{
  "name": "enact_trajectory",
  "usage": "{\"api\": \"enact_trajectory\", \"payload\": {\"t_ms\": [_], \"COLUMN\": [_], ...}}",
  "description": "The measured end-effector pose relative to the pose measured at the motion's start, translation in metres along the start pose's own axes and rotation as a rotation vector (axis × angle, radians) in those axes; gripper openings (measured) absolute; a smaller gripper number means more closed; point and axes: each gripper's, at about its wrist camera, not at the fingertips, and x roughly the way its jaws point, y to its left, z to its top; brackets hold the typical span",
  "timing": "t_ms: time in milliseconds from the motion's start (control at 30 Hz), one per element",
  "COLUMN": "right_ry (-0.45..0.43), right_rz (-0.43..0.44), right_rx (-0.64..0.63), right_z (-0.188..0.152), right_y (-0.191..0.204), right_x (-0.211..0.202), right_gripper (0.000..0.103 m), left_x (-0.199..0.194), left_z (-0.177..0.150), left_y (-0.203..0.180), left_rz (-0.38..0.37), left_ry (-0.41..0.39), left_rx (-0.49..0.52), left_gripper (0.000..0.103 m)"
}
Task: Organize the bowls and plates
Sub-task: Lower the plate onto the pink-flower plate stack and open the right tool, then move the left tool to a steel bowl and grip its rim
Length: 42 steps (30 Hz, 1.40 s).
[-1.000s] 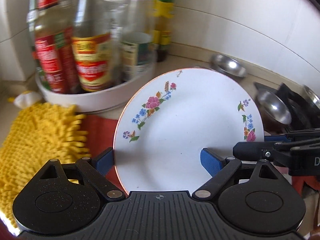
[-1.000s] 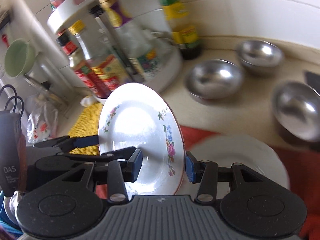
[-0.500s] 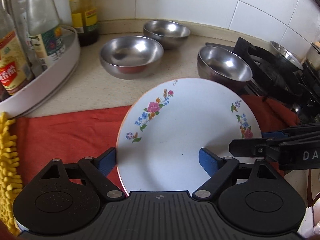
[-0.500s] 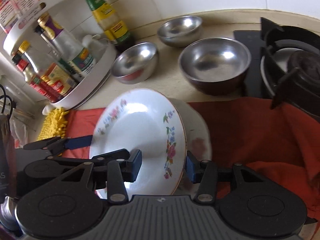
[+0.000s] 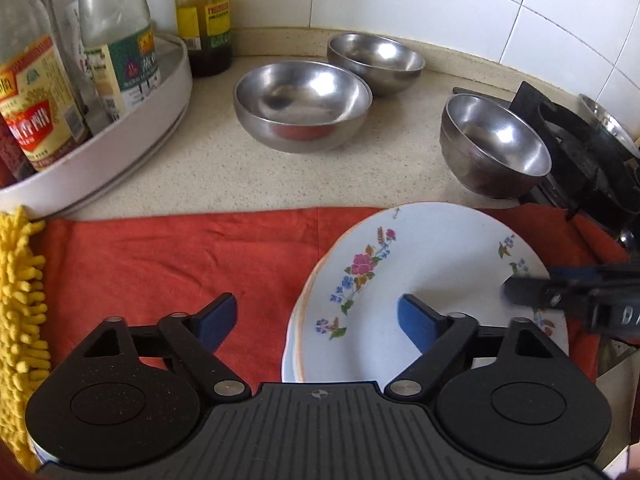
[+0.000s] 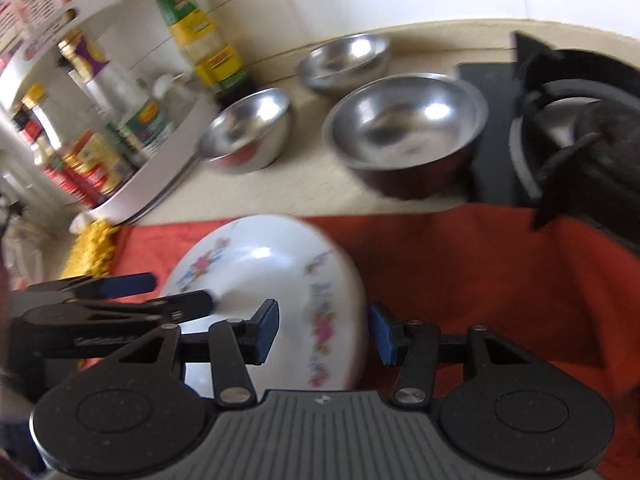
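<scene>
A white flowered plate [image 5: 420,264] lies flat on top of another white plate [image 5: 289,356] on the red cloth [image 5: 160,264]. My left gripper [image 5: 316,322] straddles its left rim. One blue pad hangs over the plate and the other over the cloth, neither pressing, and the jaws are opening. My right gripper [image 6: 324,332] straddles the opposite rim of the plate [image 6: 256,272], also opening, its pads clear of the china. Three steel bowls [image 5: 300,96] [image 5: 376,56] [image 5: 496,140] stand empty on the counter behind the cloth.
A white turntable rack [image 5: 132,148] full of sauce bottles fills the back left, and a dark bottle [image 5: 204,20] stands beside it. A yellow chenille mitt [image 5: 20,300] lies at the cloth's left end. A black gas stove [image 5: 584,148] borders the right side.
Both grippers carried the tilted plate away from the bottle rack to the right and down. It now lies flat on the other plate, and both pairs of jaws have come off it.
</scene>
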Motion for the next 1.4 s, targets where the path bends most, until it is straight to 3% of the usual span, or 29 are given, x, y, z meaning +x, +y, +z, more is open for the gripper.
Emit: {"api": "enact_trajectory", "payload": {"t_ms": [233,500,800,1233,1400], "right_ry": [0.004,0.021,-0.098,-0.18,-0.216], "right_rz": [-0.042,-0.022,-0.091,-0.106,-0.162], "right_rx": [-0.054,-0.101,-0.154,-0.379,-0.458], "right_z": [-0.003,0.0,0.038,0.077,0.09], "right_y": [0.012,0.011,0.014,0.053,0.069], "right_x": [0.0,0.001,-0.021,-0.014,-0.005], "right_gripper": [0.054,0.056,0.056,0.056,0.056], "left_x": [-0.001,-0.01,-0.021,-0.038,-0.037], "left_z": [-0.007,-0.001,0.018,0.04,0.049], "left_y": [-0.001,-0.002,-0.005,-0.003,0.001], "left_rz": [-0.045,-0.014,0.037,0.171,0.223], "left_ry": [0.023,-0.003,-0.065,-0.169,-0.186], "left_rx": [0.02,0.037,0.018,-0.048,-0.067], "left_gripper": [0.094,0.094,0.096,0.098,0.1]}}
